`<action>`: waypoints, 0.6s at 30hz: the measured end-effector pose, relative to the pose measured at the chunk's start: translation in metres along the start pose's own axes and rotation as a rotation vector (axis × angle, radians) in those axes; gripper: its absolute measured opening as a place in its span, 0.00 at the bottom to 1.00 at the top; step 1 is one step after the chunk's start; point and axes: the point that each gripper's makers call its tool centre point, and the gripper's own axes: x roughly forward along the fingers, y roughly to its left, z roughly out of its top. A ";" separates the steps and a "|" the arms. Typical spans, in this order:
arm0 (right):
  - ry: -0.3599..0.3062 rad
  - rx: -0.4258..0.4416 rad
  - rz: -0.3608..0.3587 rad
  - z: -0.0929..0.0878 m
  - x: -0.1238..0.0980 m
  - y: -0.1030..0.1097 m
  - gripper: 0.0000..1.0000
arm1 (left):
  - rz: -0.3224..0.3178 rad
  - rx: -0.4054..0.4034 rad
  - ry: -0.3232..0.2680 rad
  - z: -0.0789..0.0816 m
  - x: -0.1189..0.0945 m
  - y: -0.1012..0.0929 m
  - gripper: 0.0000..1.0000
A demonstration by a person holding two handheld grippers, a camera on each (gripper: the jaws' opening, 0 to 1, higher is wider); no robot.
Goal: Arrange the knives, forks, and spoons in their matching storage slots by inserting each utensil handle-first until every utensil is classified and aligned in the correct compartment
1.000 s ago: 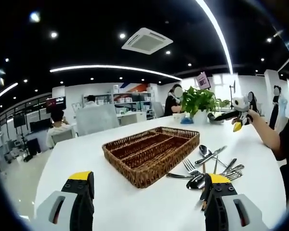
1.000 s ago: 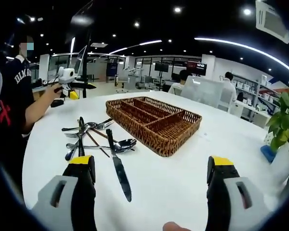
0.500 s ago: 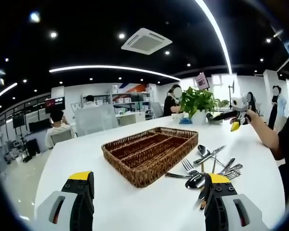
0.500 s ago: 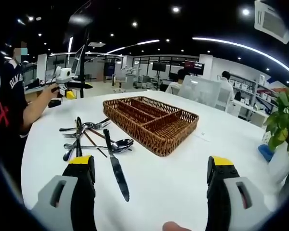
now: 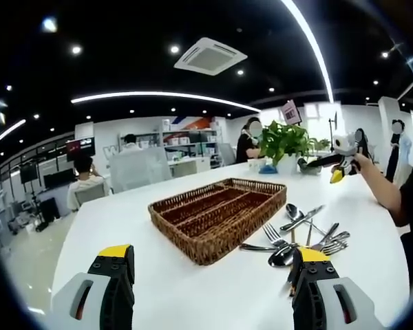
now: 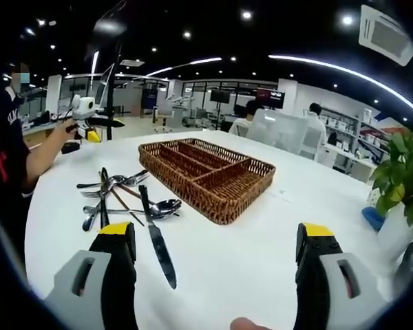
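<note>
The table (image 6: 275,234) is plain white. The tray (image 6: 206,172) on it is brown wicker, a tight woven pattern with a braided rim, and reads the same warm brown in the left gripper view (image 5: 217,216). The cutlery (image 6: 120,199) beside it is shiny silver, with one knife (image 6: 157,240) lying nearer, its handle dark and its blade grey. Both grippers have grey bodies, black jaws and yellow tips: the left gripper (image 5: 210,258) and the right gripper (image 6: 217,234) alike. The plant (image 5: 289,142) at the far edge has bright green leaves in a white pot. The person (image 6: 7,158) to the left wears a dark shirt with a red mark.
</note>
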 end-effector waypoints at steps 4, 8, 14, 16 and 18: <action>0.015 0.015 0.029 -0.003 0.003 0.008 0.99 | -0.006 -0.007 -0.007 0.001 0.000 -0.001 1.00; 0.010 0.006 0.042 -0.001 0.004 0.013 0.99 | -0.013 0.000 0.005 -0.002 0.001 -0.002 1.00; -0.001 0.016 0.014 0.000 0.002 0.004 0.99 | -0.016 0.000 0.007 -0.003 0.001 -0.004 1.00; -0.004 0.015 0.011 0.001 0.002 0.004 0.99 | -0.015 0.000 0.007 -0.002 0.001 -0.004 1.00; 0.001 0.015 0.004 0.000 0.002 0.002 0.99 | -0.016 0.000 0.008 -0.003 0.001 -0.004 1.00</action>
